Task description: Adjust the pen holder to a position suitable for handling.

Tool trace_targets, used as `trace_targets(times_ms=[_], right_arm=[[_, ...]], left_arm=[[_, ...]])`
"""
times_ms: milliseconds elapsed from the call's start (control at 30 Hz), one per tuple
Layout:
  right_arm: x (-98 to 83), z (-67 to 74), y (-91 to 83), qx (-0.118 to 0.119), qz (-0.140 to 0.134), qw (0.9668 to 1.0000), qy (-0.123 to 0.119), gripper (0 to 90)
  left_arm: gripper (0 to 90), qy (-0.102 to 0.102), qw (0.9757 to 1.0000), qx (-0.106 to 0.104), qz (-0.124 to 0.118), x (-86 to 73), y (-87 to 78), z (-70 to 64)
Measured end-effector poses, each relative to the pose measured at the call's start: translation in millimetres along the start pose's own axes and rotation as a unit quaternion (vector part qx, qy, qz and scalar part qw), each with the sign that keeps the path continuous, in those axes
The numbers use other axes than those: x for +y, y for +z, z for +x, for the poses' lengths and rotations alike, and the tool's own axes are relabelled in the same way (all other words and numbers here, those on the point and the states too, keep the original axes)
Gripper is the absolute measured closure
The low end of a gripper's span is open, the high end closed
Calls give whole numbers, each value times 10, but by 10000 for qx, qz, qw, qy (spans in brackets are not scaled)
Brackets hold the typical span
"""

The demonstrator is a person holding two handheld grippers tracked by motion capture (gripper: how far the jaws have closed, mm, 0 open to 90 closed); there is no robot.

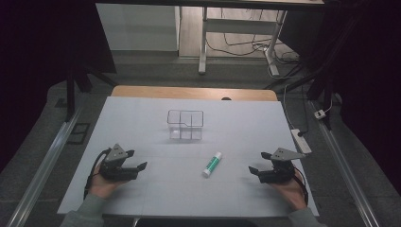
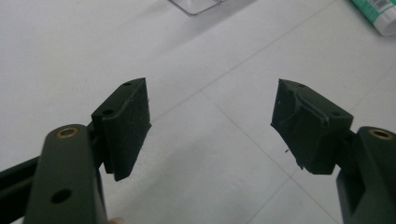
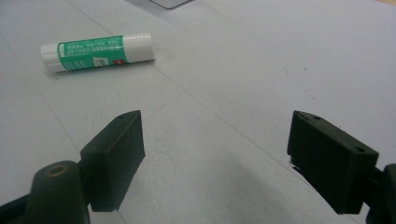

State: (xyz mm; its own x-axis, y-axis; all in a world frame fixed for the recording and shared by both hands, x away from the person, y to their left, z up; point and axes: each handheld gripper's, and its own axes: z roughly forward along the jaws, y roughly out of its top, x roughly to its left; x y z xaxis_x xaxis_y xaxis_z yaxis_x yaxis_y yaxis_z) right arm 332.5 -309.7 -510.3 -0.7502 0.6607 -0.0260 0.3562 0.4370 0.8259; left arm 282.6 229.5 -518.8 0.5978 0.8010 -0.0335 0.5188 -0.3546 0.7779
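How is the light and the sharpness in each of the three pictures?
High view: dim, dark at both sides, the white table sheet evenly lit, the clear divided box faint. Left gripper view: bright, the left gripper sharp, the glue stick soft at the corner. Right gripper view: greyer, glue stick label blurred, soft shadow under the right gripper.

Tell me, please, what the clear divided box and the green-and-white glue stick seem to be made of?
The clear divided box looks like glossy transparent plastic, possibly acrylic: the white table cover shows through its walls, and its edges read as thin dark lines. The green-and-white glue stick seems smooth white plastic wrapped in a printed green label, probably paper or film; its cap end shows a soft sheen.
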Motion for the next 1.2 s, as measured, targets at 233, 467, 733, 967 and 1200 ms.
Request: trace_targets(times_ms=[233, 467, 733, 967, 1200], right_arm=[[-3, 2, 9, 22, 4, 10000, -4, 183], [-2, 7, 6, 13, 29, 10000, -18, 184], [-4, 8, 9, 12, 49, 10000, -24, 186], [-8, 12, 0, -2, 63, 10000, -14, 186], [-13, 18, -3, -14, 132, 9999, -15, 186]], left_arm=[[285, -47, 10000, 29, 4, 42, 30, 48], [288, -19, 10000, 61, -26, 132, 73, 65], [297, -7, 10000, 49, -7, 265, 167, 84], [302, 48, 10000, -6, 22, 438, 329, 103], [314, 136, 9999, -45, 88, 562, 490, 113]])
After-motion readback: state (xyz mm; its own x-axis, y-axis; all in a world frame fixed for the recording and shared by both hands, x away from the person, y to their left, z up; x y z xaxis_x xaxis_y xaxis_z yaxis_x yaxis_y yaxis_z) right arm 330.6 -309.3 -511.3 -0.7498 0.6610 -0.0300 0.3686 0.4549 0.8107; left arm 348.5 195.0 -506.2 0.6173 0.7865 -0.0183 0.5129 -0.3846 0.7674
